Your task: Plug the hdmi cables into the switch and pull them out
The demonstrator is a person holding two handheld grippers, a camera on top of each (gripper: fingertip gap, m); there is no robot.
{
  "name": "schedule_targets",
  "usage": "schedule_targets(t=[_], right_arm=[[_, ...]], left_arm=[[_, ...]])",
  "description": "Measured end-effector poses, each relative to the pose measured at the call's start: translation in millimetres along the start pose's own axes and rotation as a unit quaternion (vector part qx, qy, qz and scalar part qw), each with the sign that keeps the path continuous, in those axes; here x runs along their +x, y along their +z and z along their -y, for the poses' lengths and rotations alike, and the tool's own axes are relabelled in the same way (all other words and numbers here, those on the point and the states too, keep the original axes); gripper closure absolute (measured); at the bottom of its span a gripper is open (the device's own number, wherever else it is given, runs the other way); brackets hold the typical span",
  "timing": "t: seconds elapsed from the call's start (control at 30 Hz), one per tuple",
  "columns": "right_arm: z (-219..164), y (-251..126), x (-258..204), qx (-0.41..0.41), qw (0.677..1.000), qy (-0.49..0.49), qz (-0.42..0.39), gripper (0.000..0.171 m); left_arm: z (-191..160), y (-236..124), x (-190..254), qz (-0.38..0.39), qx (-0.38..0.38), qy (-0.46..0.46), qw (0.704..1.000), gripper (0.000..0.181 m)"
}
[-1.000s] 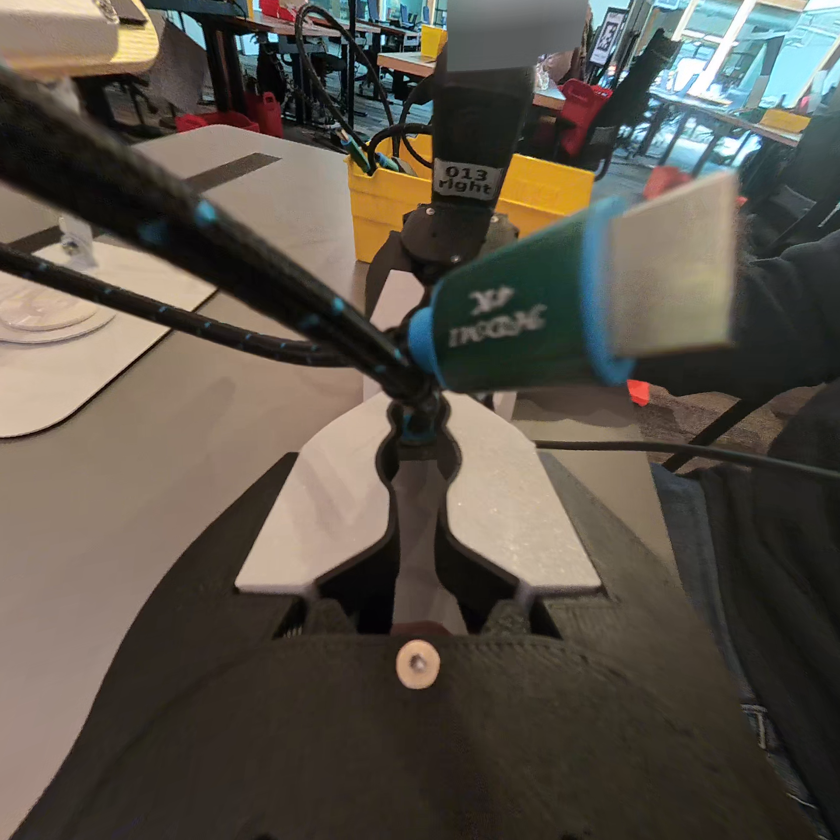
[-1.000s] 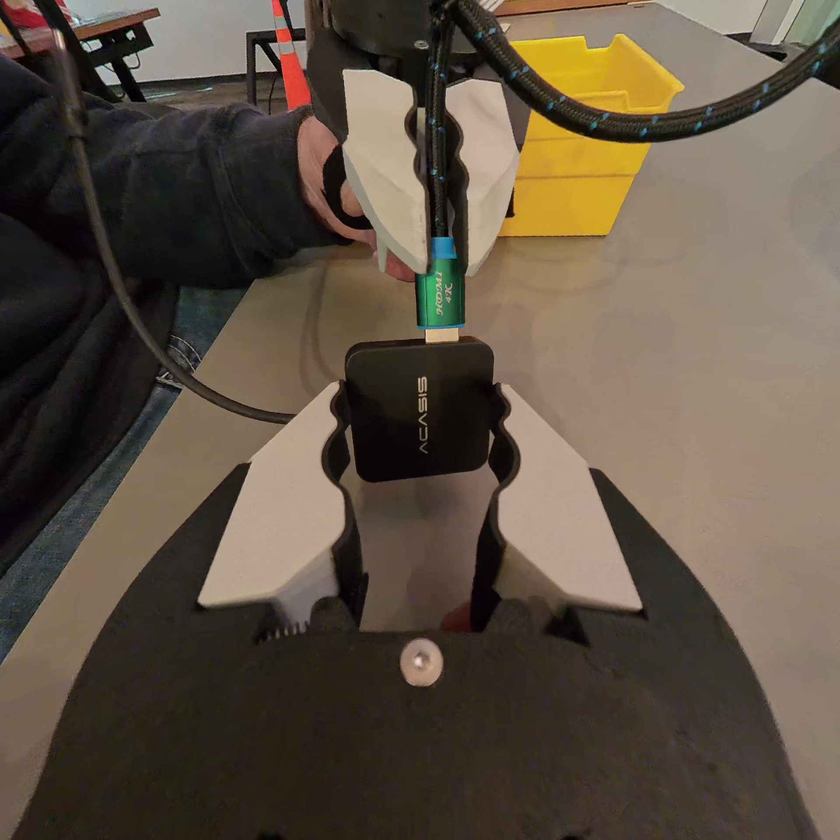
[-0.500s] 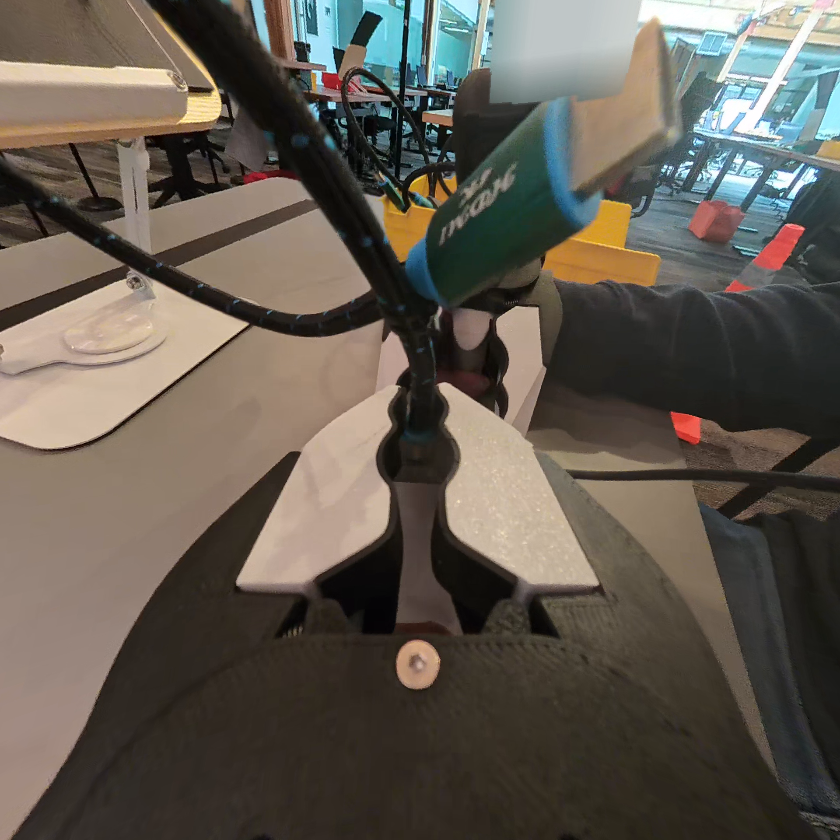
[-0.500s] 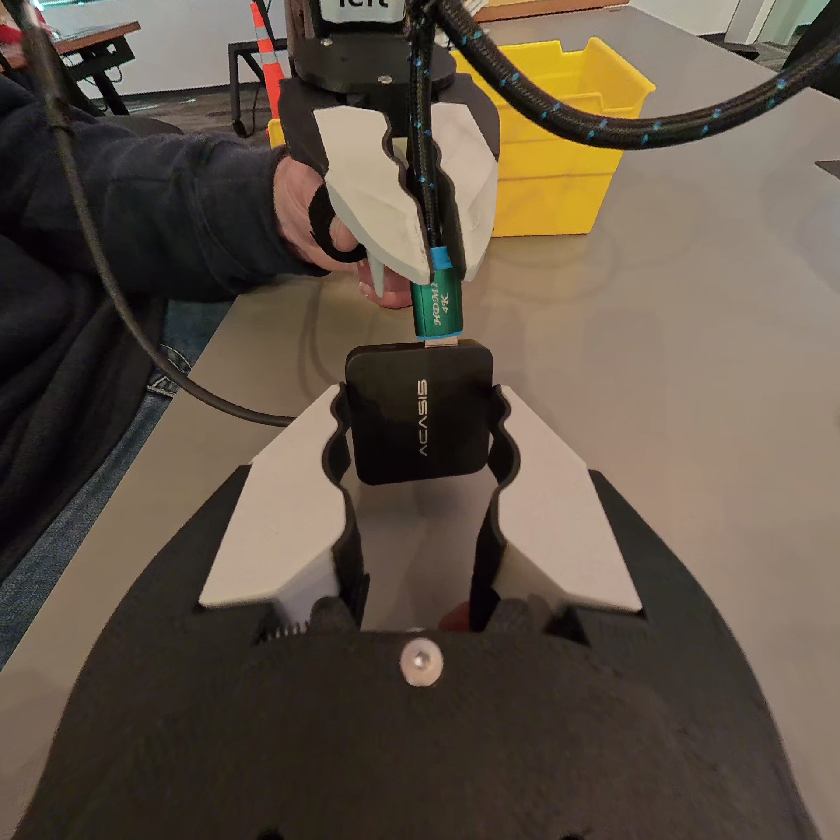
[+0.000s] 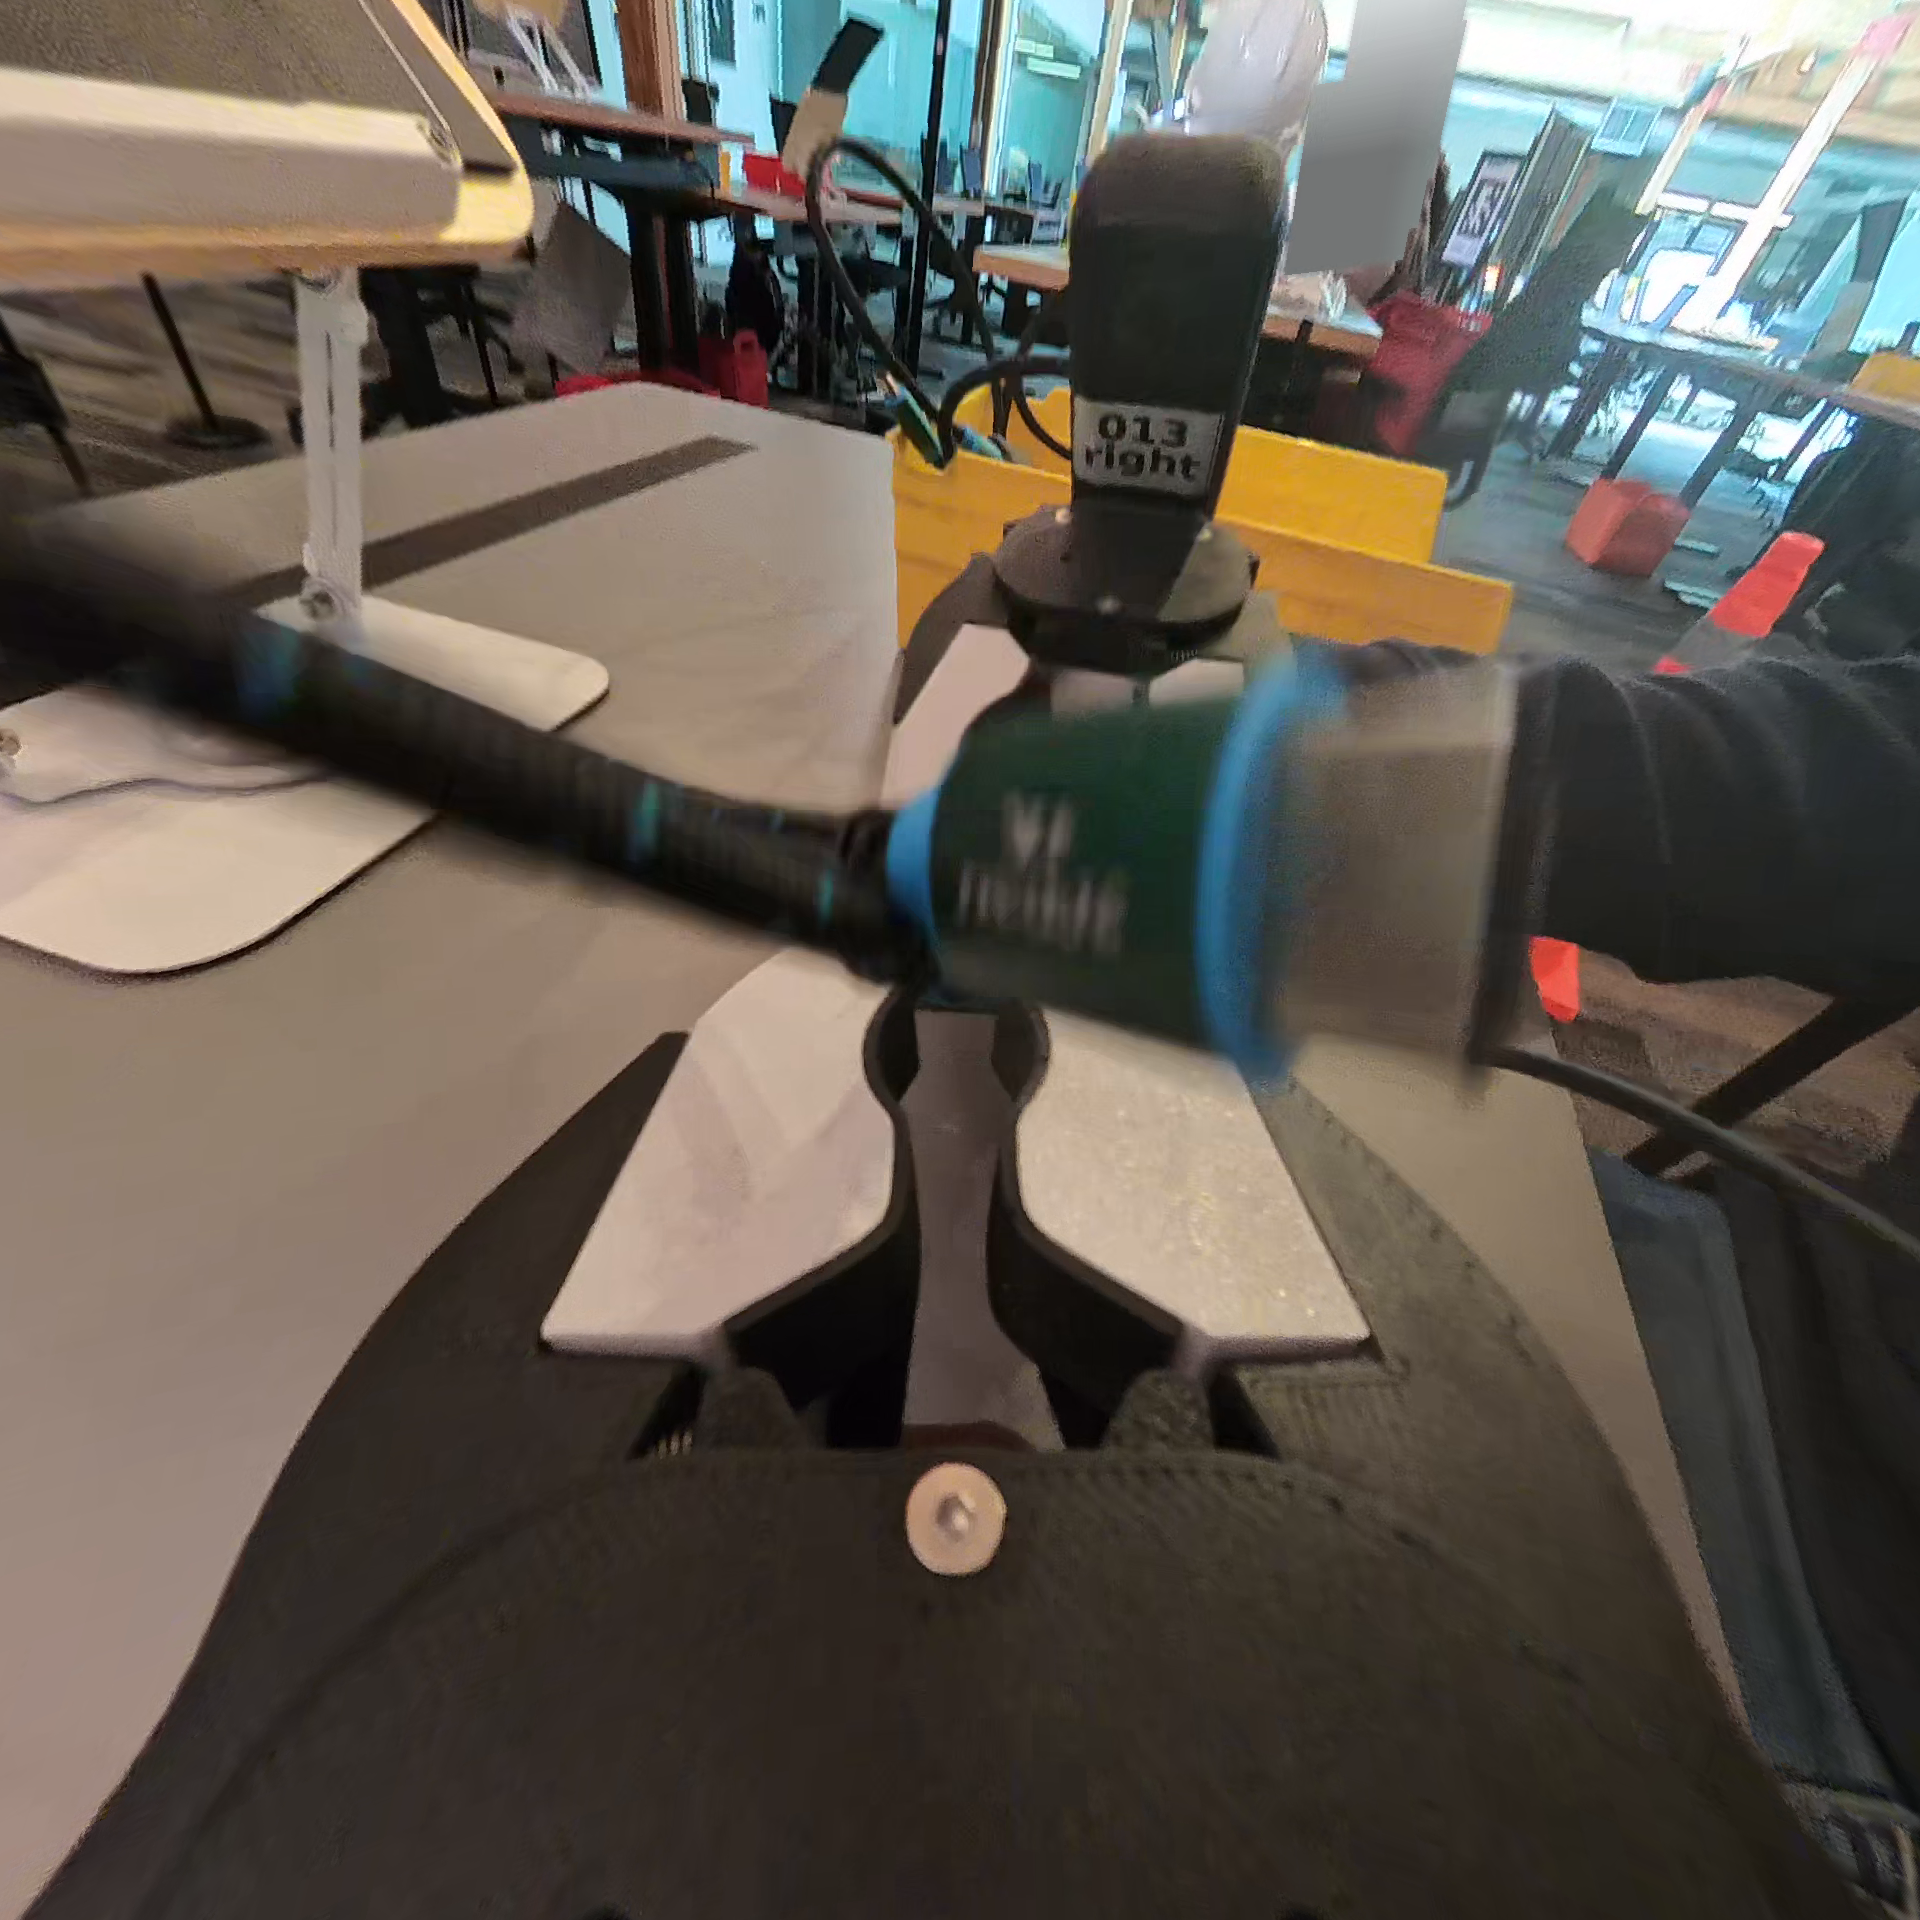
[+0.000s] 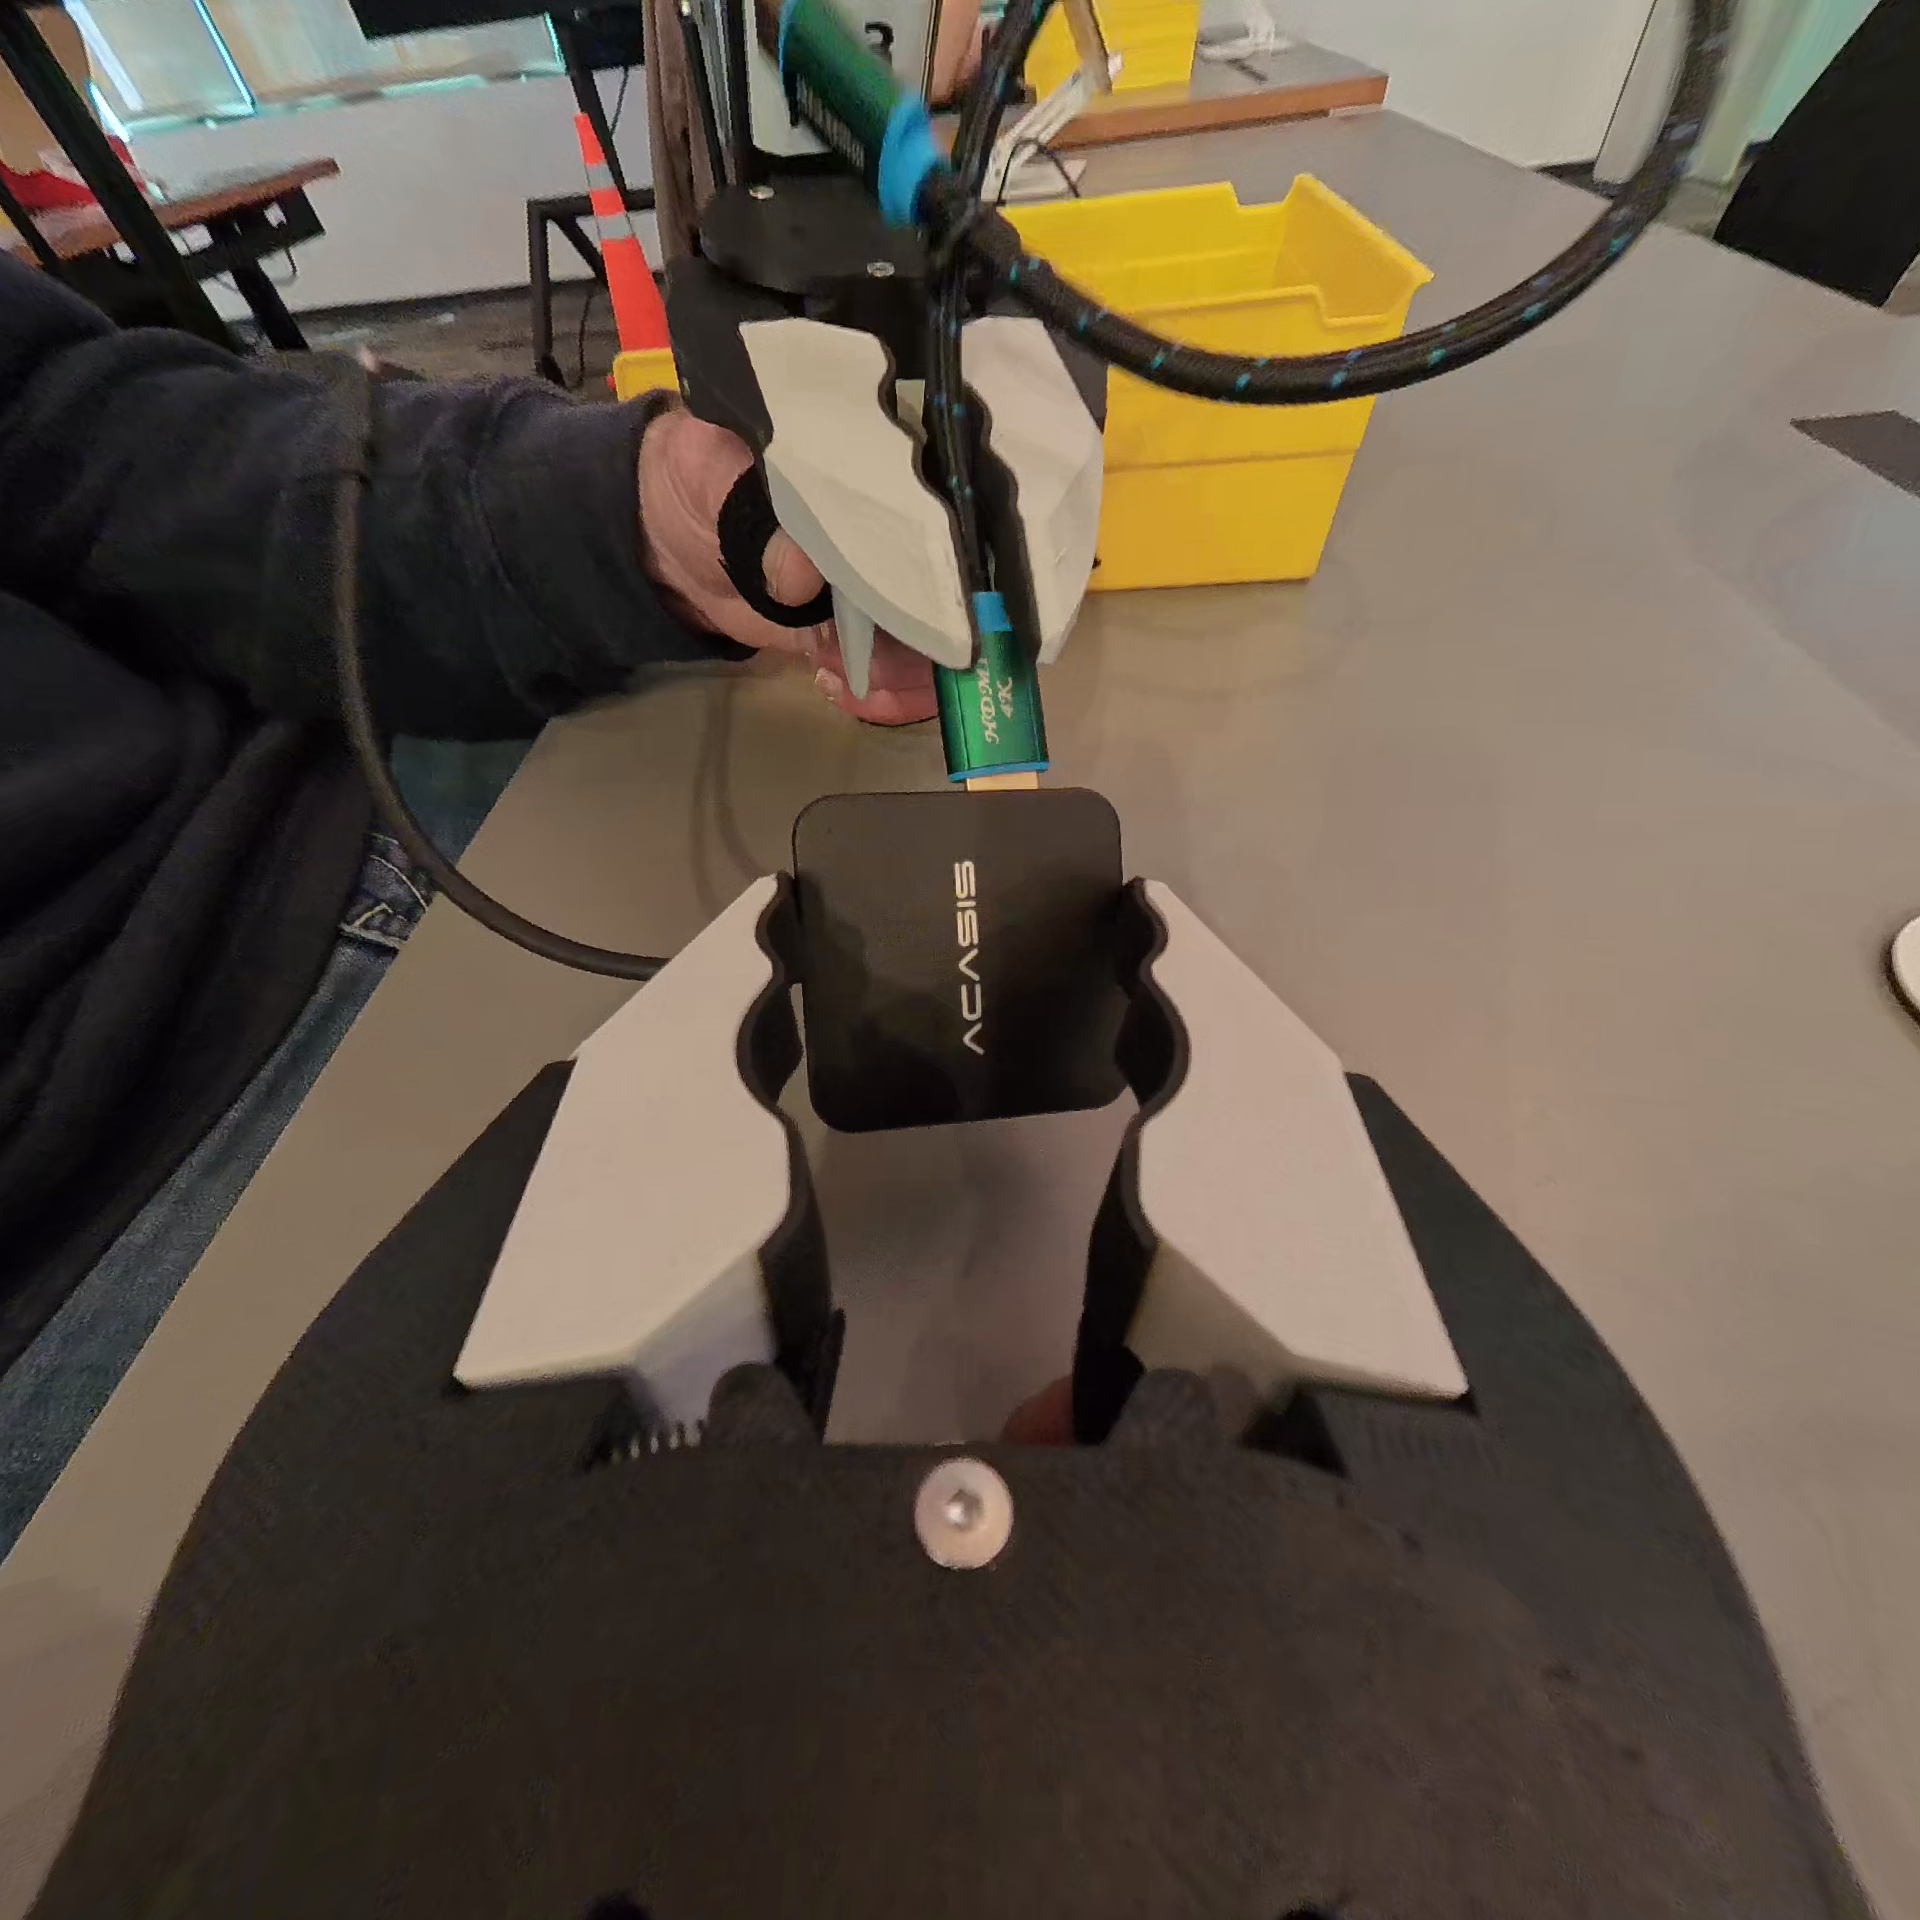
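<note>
Where desks crowd behind, grey table [image 6: 1507, 831], yellow bin [image 6: 1247, 416]

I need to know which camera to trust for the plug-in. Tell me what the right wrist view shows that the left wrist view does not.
Only the right wrist view shows the black switch held between the right gripper fingers, and the green plug tip meeting its far edge. Only the left wrist view shows a white stand on the table and the cable's free plug, blurred, close up. Both show the yellow bin and braided cable.

left tool [image 5: 956, 1049]: black body, pale grey fingers, silver screw | right tool [image 6: 961, 997]: same | dark sleeve [image 6: 436, 540]
</note>
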State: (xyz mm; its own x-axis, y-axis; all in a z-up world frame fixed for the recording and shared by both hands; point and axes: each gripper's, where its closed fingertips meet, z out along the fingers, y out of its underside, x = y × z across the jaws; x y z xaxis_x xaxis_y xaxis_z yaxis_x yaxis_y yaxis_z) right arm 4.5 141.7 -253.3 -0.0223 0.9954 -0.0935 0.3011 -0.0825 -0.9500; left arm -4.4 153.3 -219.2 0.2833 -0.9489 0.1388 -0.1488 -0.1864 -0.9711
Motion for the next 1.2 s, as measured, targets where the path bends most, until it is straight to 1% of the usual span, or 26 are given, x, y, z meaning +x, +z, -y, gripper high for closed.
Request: schedule_targets(t=[0.03, 0.1, 0.17, 0.33, 0.53, 0.6, 0.83, 0.93, 0.97, 1.2], right_arm=[[1.3, -1.4, 0.1, 0.006, 1.0, 0.0, 0.0, 0.113], [0.3, -1.1, -1.4, 0.002, 1.0, -0.005, 0.002, 0.113], [-2.9, 1.2, -2.5, -0.01, 1.0, -0.01, 0.002, 0.113], [-2.3, 1.2, -3.9, -0.008, 1.0, -0.014, 0.005, 0.113], [-2.1, 1.1, -5.2, -0.007, 1.0, -0.015, 0.009, 0.113], [-2.8, 1.5, -5.8, -0.01, 1.0, -0.017, 0.01, 0.113], [-2.6, 0.7, -5.8, -0.009, 1.0, -0.019, 0.009, 0.113], [-1.5, -0.2, -5.7, -0.005, 1.0, -0.017, 0.01, 0.113], [-2.2, 0.1, -6.1, -0.008, 1.0, -0.018, 0.011, 0.113], [-2.7, 0.0, -5.6, -0.01, 1.0, -0.021, 0.008, 0.113]], left_arm=[[-2.1, -1.8, 0.0, -0.001, -0.014, 0.003, 1.0, 0.173], [-9.7, -5.0, 1.3, -0.006, -0.047, 0.009, 0.999, 0.171], [-12.9, -4.9, 2.4, -0.004, -0.063, 0.014, 0.998, 0.172], [-13.3, -6.3, 4.1, -0.008, -0.069, 0.015, 0.997, 0.171], [-17.1, -8.5, 4.3, -0.005, -0.081, 0.014, 0.997, 0.159], [-16.8, -8.3, 5.4, -0.004, -0.082, 0.018, 0.996, 0.162], [-19.7, -9.4, 6.2, 0.0, -0.1, 0.02, 0.995, 0.161], [-31.9, -10.2, 6.3, 0.004, -0.139, 0.025, 0.99, 0.159], [-31.3, -9.9, 6.2, 0.008, -0.132, 0.027, 0.991, 0.161], [-32.5, -10.2, 6.3, 0.007, -0.128, 0.029, 0.991, 0.161]])
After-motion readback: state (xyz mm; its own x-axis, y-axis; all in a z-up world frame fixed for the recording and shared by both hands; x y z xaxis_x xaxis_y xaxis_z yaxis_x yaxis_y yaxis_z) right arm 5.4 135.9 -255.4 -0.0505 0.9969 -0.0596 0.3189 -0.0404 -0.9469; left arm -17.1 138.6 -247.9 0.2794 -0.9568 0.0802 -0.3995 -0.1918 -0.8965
